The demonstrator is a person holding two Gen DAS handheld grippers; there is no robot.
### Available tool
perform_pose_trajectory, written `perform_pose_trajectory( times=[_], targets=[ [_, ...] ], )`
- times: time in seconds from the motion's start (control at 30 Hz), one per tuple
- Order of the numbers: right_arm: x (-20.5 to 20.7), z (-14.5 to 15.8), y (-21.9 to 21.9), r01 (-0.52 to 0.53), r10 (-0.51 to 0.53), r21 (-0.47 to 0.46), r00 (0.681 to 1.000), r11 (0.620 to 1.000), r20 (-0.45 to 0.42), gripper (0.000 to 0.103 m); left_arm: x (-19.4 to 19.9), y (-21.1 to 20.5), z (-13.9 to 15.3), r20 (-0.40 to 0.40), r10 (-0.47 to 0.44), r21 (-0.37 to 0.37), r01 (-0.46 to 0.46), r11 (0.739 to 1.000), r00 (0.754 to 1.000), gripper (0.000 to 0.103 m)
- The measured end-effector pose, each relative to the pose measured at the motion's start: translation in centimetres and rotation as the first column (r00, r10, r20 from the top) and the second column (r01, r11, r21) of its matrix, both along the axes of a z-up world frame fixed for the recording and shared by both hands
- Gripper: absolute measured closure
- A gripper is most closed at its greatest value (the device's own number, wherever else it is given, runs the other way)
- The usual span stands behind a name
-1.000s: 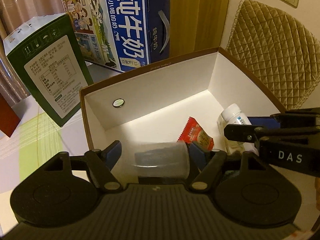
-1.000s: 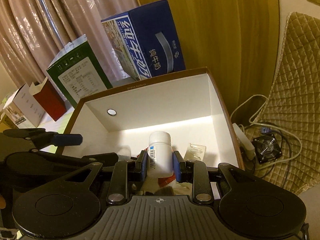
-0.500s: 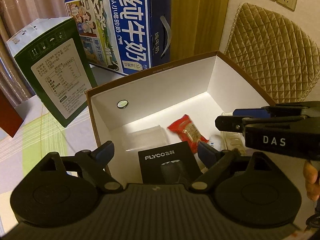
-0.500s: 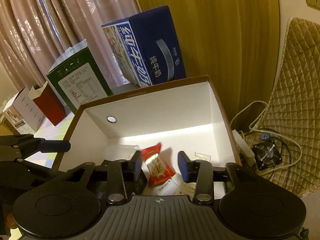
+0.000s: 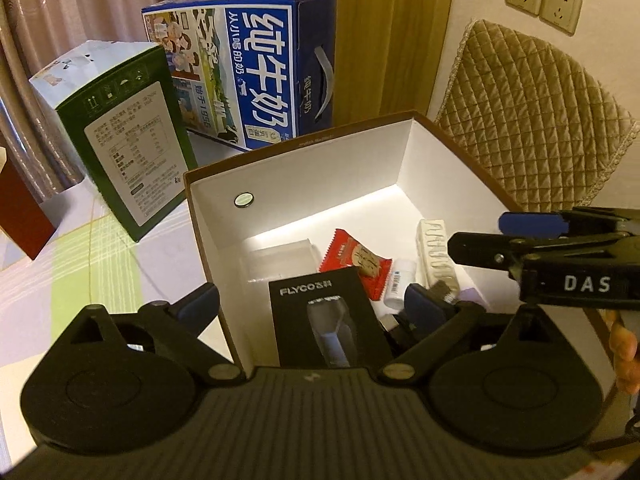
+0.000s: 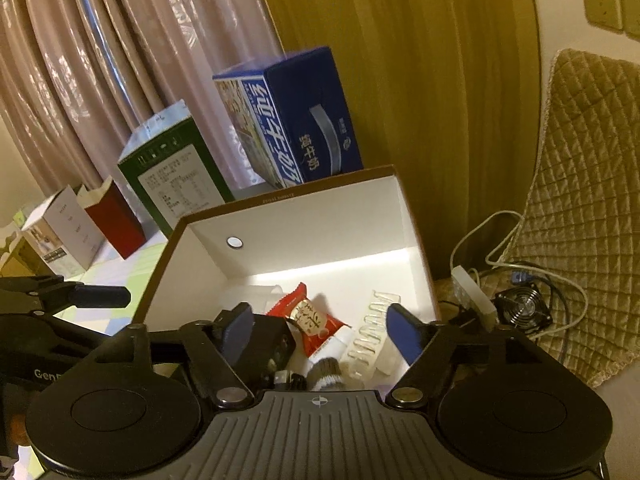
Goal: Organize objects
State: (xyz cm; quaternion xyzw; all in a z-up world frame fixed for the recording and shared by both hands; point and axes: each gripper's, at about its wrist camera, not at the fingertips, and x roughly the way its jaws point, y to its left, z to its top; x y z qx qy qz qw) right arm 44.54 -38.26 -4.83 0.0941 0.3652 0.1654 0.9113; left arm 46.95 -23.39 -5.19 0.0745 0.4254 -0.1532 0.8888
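Both grippers have let go since a second ago: the clear plastic cup (image 5: 280, 258) that sat between the left jaws and the white pill bottle (image 5: 400, 282) pinched by the right ones now lie inside the white-lined box (image 5: 304, 184); both pairs of jaws have just been opening and nothing is between them. The left gripper (image 5: 312, 306) hangs spread wide over the near edge of the box, one finger outside its left wall; the right gripper (image 6: 320, 330) hangs spread over the box's near right part.

Below the left jaws lies a black FLYCO shaver pack (image 5: 324, 316), its long axis running away from the camera; past it a red snack packet (image 5: 354, 260), flat and crinkled; the pill bottle lies on its side just right of the pack, nearer the right hand; a clear ribbed strip (image 5: 436, 252) rests by the right wall. Everything in view already lies in the box, so I judge the next move to be a reach away toward the table (image 5: 72, 264), where no loose thing shows.
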Motion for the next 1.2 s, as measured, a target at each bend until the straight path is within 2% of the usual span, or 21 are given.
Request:
perform_pose_trajectory(
  times=[0.07,0.33,0.83,1.2],
  targets=[
    [-0.9,0.5,-0.4,0.008,-0.008,0.011,1.000,1.000,0.010,0.017,-0.7,0.2,0.4,0.004,0.012,-0.005,-0.012,1.000,1.000,0.004],
    [-4.1,2.2,-1.8,0.023,-0.024,0.058,0.999,0.998,0.027,0.002,-4.0,0.9,2.3,0.027,0.067,-0.038,-0.066,0.997,0.997,0.003],
    [-8.7,3.1,-3.1,0.025,-0.026,0.031,0.999,0.999,0.033,0.002,-10.3,1.5,4.6,0.071,0.174,-0.084,-0.168,0.982,0.982,0.001],
    [-12.3,3.4,-2.4,0.038,-0.039,0.018,0.999,0.999,0.034,0.002,-14.6,1.7,5.7,0.132,0.167,-0.040,-0.163,0.986,0.977,0.001]
  ],
)
